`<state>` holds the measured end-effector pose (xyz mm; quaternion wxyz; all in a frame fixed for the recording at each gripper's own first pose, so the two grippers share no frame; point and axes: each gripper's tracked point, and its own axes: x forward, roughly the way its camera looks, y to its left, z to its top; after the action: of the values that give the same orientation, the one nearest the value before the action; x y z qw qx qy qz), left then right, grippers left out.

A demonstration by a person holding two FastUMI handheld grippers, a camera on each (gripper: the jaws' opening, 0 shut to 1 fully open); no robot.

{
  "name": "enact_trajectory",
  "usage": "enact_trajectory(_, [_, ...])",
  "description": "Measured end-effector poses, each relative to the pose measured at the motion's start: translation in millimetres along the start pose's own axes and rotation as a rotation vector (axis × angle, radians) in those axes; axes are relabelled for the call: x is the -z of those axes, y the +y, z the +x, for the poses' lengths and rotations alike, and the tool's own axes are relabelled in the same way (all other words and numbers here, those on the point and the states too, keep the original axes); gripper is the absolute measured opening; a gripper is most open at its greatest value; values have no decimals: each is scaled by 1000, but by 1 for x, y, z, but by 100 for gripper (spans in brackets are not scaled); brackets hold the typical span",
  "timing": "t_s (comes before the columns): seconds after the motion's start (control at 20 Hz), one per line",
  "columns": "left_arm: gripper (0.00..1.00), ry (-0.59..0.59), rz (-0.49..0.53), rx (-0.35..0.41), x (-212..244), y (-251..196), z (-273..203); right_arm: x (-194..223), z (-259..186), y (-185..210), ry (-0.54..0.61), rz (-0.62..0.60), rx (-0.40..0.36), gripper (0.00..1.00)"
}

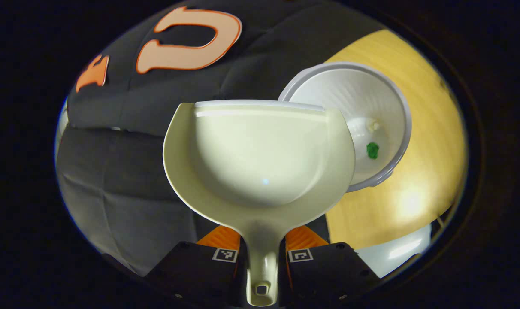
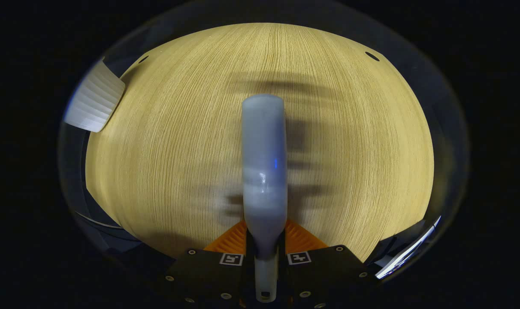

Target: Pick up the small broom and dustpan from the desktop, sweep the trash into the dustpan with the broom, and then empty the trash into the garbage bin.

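- Tipping comes first: the dustpan (image 1: pixel 260 150), seen in the left gripper view with its pan bare, sits beside and partly in front of the white garbage bin (image 1: pixel 363 111), so the emptying looks all but done — check that nothing clings to the lip.
- The left gripper (image 1: pixel 262 255) has both fingers pinching the dustpan's handle; keep that squeeze firm so the pan does not swing as it levels out.
- A green scrap (image 1: pixel 372 150) and a pale scrap (image 1: pixel 373 125) lie on the bin's floor, which I take as the trash delivered.
- The right gripper (image 2: pixel 264 257) has its fingers pressed on the broom (image 2: pixel 263 163) by the neck, held above the wooden desktop (image 2: pixel 157 150) — hold it clear of the bin, whose ribbed wall shows at the left edge of the right gripper view.
- Draw the pan back level, not sideways, or it may knock the light bin over.
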<state>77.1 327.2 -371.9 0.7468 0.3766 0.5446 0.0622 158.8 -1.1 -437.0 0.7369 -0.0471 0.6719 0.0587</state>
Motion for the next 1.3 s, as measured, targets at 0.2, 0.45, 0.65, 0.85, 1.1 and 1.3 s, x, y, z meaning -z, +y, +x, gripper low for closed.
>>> enact_trajectory(0.2, [29,-41,-250,184,-7,-46,1,-1,-1,0,-8,9,-8,25])
enact_trajectory(0.45, [28,-136,-518,524,-58,-122,-14,-4,-2,2,-28,23,-35,31])
enact_trajectory(0.65, [29,-166,-542,686,-93,-178,-51,-8,-4,-2,-55,42,-34,37])
enact_trajectory(0.85, [29,-225,-459,719,-102,-218,-62,-9,-7,-1,-70,57,-55,51])
enact_trajectory(1.1, [29,-196,-413,800,-107,-299,-66,-3,-11,-2,-71,82,-79,58])
enact_trajectory(1.3, [30,-73,-407,816,-89,-372,-33,4,-11,1,-57,96,-98,58])
